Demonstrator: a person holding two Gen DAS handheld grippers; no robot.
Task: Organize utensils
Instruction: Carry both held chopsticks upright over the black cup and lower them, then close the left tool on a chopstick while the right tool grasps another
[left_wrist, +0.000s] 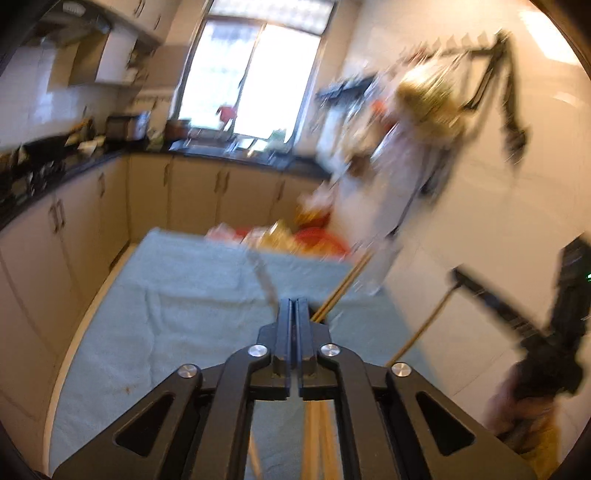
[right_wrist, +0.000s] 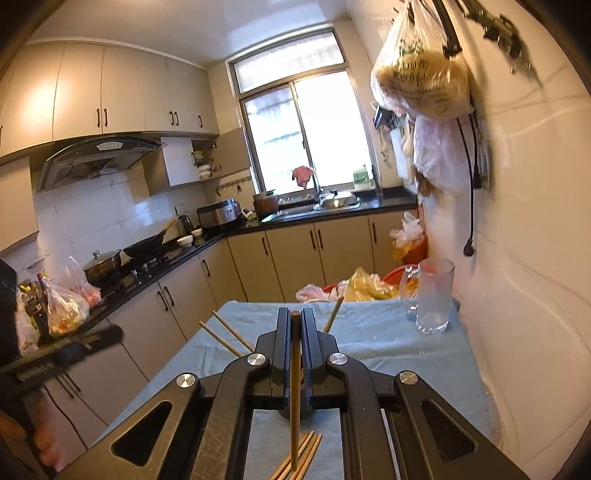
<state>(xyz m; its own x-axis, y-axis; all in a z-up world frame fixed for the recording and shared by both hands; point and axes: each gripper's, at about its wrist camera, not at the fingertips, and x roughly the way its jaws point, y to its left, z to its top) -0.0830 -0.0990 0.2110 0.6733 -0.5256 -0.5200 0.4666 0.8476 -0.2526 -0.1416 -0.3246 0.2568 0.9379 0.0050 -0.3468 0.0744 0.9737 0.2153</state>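
Observation:
My right gripper (right_wrist: 295, 314) is shut on a single wooden chopstick (right_wrist: 295, 387) that runs down between the fingers, above the blue cloth (right_wrist: 388, 343). Several loose chopsticks (right_wrist: 299, 458) lie on the cloth below it, and more (right_wrist: 225, 338) stick out to the left. A clear glass mug (right_wrist: 432, 295) stands upright at the far right of the cloth. My left gripper (left_wrist: 294, 302) is shut, raised over the cloth (left_wrist: 177, 314); chopsticks (left_wrist: 343, 286) show just beyond and below its fingers, but the blur hides whether it holds any. The right gripper also shows in the left wrist view (left_wrist: 458, 275), with a chopstick (left_wrist: 424, 326).
The wall (right_wrist: 524, 258) runs along the cloth's right side, with plastic bags (right_wrist: 421, 74) and a cord hanging above. Bags and a red basin (right_wrist: 369, 286) sit past the far edge. Cabinets and a cluttered counter (right_wrist: 147, 266) line the left.

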